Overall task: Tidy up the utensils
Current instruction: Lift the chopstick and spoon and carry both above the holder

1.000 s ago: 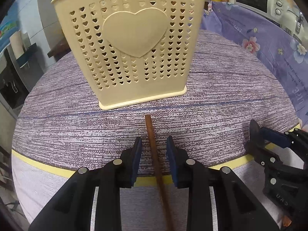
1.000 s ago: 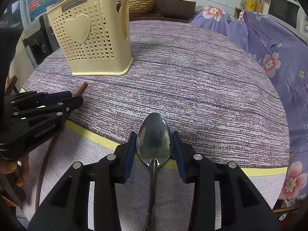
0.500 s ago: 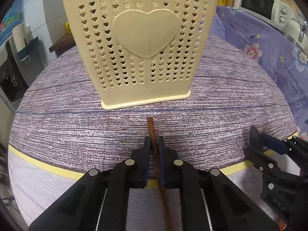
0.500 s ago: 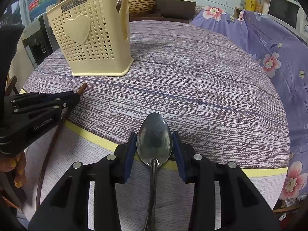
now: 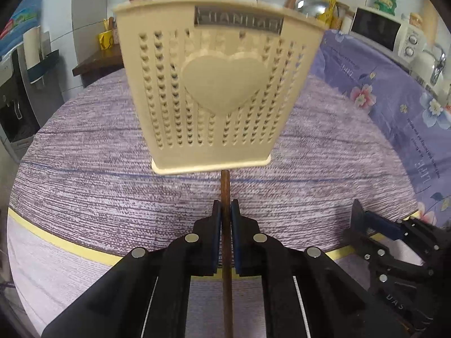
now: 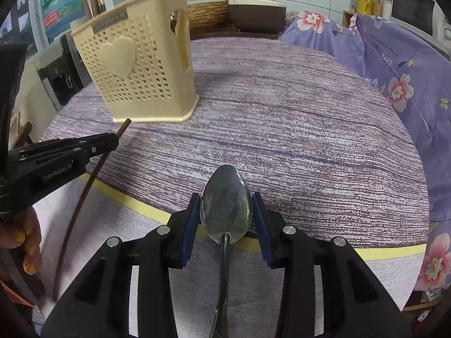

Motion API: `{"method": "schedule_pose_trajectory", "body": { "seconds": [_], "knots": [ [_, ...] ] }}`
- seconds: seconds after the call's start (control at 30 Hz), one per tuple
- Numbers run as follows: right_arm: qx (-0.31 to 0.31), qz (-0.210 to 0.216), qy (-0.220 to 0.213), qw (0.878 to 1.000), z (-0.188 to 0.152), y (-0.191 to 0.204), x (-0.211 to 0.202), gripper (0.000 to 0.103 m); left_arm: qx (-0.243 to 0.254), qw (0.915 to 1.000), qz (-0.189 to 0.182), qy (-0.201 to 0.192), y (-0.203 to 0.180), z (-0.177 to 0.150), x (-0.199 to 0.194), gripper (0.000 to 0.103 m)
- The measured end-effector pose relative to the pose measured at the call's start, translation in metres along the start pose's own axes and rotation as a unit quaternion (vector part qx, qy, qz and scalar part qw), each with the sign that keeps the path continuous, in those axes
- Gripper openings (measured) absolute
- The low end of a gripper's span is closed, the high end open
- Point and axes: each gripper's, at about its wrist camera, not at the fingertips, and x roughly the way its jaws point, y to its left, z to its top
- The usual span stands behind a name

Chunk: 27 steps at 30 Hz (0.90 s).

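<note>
Lifted chopstick (image 5: 225,188) in left jaws; right jaws clamp spoon (image 6: 225,200); holder (image 6: 135,64) reads JIANHAO.

Beyond the round surface (image 5: 84,186): white microwave (image 5: 386,32), floral purple cloth (image 6: 394,64), brown cooker (image 6: 253,11), woven basket (image 6: 207,14).

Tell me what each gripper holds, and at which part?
Left gripper clamps the wooden chopstick near its far end. Right gripper grips the metal spoon by its bowl's sides.
</note>
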Motion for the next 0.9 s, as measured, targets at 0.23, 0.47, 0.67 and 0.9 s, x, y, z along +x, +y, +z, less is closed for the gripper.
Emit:
{"method": "schedule_pose_trajectory", "body": {
  "seconds": [0.23,0.47,0.67,0.9],
  "knots": [
    [-0.006,0.050,-0.066,0.997,0.018,0.011,-0.055,0.038,-0.004,0.9950,-0.051,-0.086,0.005,0.014,-0.074,0.008],
    [-0.007,0.104,-0.105,0.989,0.036,0.015,-0.102,0.038,0.002,0.9847,-0.075,-0.157,0.007,0.025,-0.138,0.008],
    [-0.005,0.117,-0.111,0.987,0.041,0.021,-0.113,0.038,-0.002,0.9829,-0.074,-0.169,0.012,0.025,-0.148,0.008],
    [-0.014,0.123,-0.114,0.986,0.040,0.028,-0.115,0.038,-0.009,0.9812,-0.077,-0.177,0.021,0.019,-0.153,0.008]
  ]
}}
